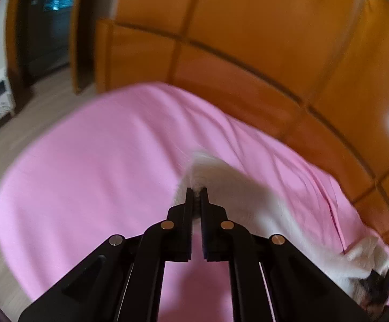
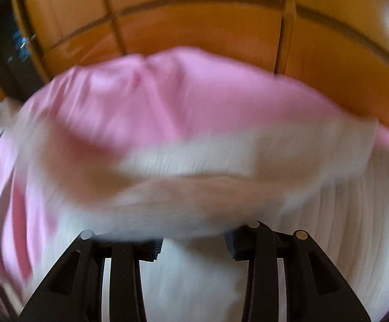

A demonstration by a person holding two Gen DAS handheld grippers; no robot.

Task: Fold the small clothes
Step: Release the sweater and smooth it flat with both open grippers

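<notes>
The white ribbed-knit garment [image 1: 221,177] is up off the pink bedsheet [image 1: 87,174] at one end, a bunched tip of it pinched in the left tool [image 1: 197,191], whose jaws are closed almost flat on the fabric at centre frame. From there the cloth trails toward the lower right of the left wrist view, blurred, down to the bed.

Over in the right wrist view that same white garment [image 2: 355,228] fills the lower half of the frame and drapes right across the right tool [image 2: 194,244]. Its jaws stand partly apart, with cloth lying over and between them; the blur means I cannot tell whether the pads are actually pressing on anything.

Risks from here: the left grip is only on a small tuft, so a quick swing could pull it free and drop that corner. If the right tool has no true hold, the garment will hang from one point, twist and land crumpled rather than flat. Loose knit could also snag on the open jaws. Behind the bed the glossy orange wooden wardrobe panels [image 1: 248,40] sit close, near enough to clip on a wide sweep.
</notes>
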